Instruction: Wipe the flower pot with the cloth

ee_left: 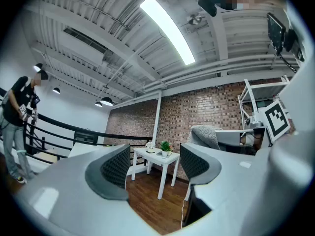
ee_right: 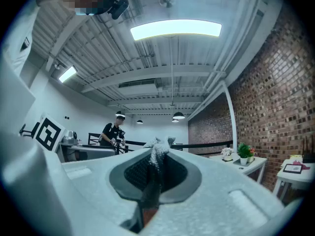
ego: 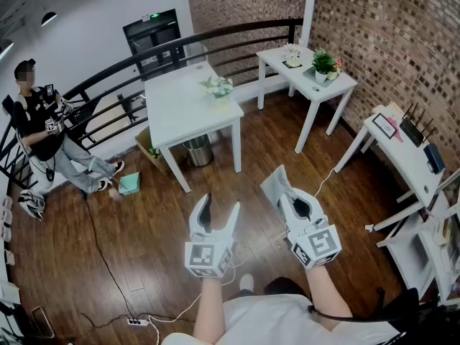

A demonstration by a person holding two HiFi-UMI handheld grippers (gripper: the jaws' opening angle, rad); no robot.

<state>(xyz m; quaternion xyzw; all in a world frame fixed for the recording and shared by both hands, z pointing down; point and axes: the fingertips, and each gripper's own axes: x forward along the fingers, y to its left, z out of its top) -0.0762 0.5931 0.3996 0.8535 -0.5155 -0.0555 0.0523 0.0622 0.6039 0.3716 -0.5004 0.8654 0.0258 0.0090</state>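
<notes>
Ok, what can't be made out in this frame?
Flower pot on the white table: head view, too small to show dirt or finish.
Cloth: right gripper view, mostly pinched inside the shut jaws.
White side desk: head view, its far end is cut off by the right edge.
Seated person: face under a mosaic patch.

We list: brick wall (ego: 374, 27) rt & rear; white wall (ego: 93, 13) left w/ dark doorway (ego: 151, 33). Dark wood plank floor (ego: 144, 228). Black railing (ego: 248, 28) at rear. Lge white bench (ego: 180, 106) centre; sm. white bench (ego: 300, 75) by the brick. White shelving (ego: 413, 167) far rt. Metal bin (ego: 198, 151) under lge bench. Ceiling strip light (ee_left: 167, 31), lit.
</notes>
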